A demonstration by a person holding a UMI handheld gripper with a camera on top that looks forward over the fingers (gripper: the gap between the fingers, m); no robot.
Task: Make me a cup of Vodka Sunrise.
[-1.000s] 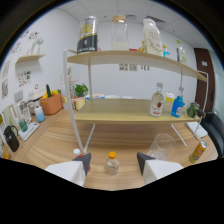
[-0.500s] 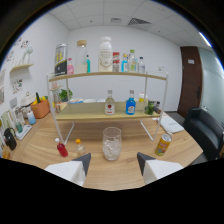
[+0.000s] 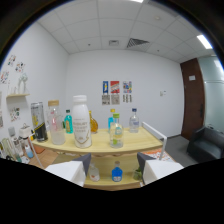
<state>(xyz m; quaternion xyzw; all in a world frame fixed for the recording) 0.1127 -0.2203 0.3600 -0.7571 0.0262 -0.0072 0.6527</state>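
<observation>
Tongs [image 3: 114, 172] at bottom centre of the frame stand apart, gripping nothing; beyond them, lower shelf [image 3: 112, 183] with a blue bottle [image 3: 117, 173] between the fingers; higher, at centre left, top shelf [image 3: 100, 144] carrying a white bottle [image 3: 81, 122], clear bottles, a dark can [image 3: 38, 121]; posters [image 3: 115, 93] on the far wall.

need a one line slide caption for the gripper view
Open gripper facing a two-tier wooden shelf, a tall white bottle and a clear glass on its top tier, nothing between the fingers.
</observation>
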